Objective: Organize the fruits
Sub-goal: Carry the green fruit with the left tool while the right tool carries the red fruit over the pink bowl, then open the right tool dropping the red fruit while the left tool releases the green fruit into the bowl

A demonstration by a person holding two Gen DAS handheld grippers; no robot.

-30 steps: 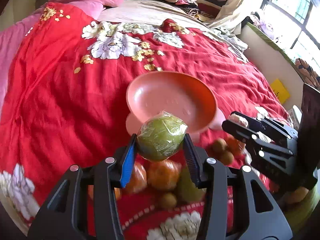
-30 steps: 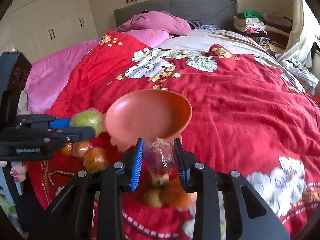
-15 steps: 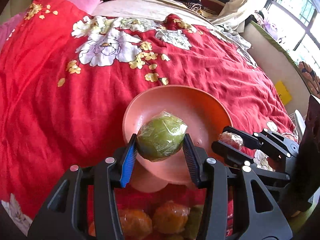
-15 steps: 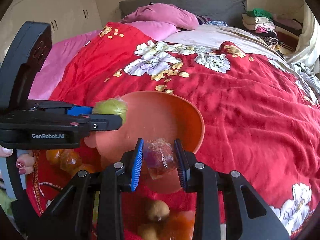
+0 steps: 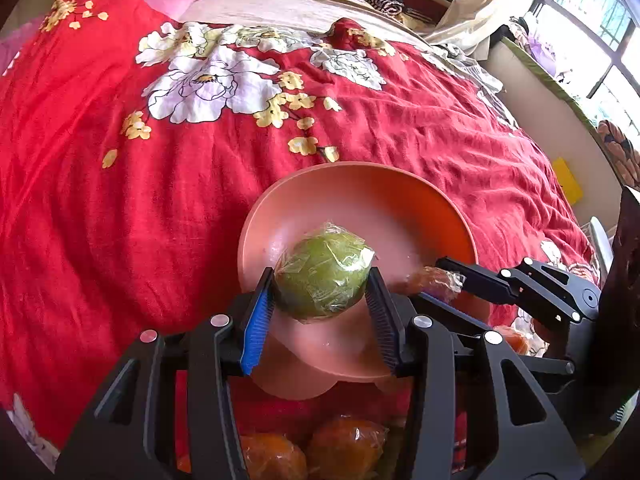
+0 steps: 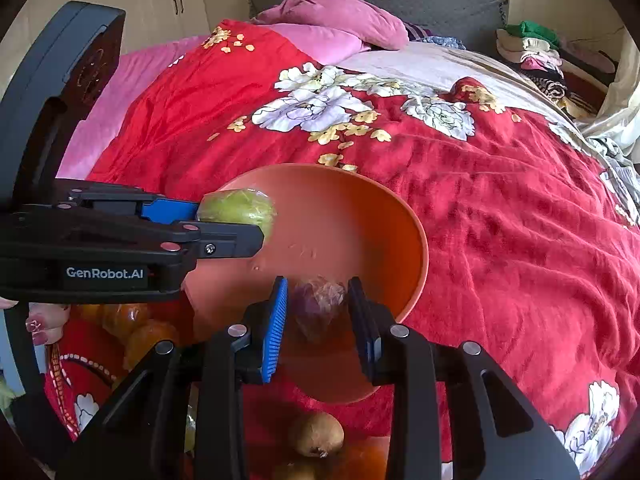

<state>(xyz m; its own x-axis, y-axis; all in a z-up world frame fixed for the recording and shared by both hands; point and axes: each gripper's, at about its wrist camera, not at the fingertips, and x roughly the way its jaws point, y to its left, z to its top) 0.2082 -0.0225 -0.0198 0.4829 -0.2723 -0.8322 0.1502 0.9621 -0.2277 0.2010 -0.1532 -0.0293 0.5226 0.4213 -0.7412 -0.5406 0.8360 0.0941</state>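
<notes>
Right gripper [image 6: 316,312], seen low in the centre of its own view, has just been opening its jaws: a small dark-red wrapped fruit [image 6: 320,306] sits between the pads with a gap on each side, so it is judged released rather than gripped, and it appears to rest on the near inner wall of the orange bowl [image 6: 400,216]. The bowl lies directly ahead of and below these fingers, filling the middle of the frame on the red floral bedspread [image 6: 500,240]. Left gripper [image 5: 320,292], low centre in its view, is clenched on a green wrapped fruit [image 5: 324,276], which is held above the near part of the bowl; the bowl's hollow extends from it toward the upper right of that frame. The coming release is judged to turn on the green fruit standing over the hollow. More wrapped oranges [image 5: 344,452] are seen at the bottom edge, outside the bowl.
</notes>
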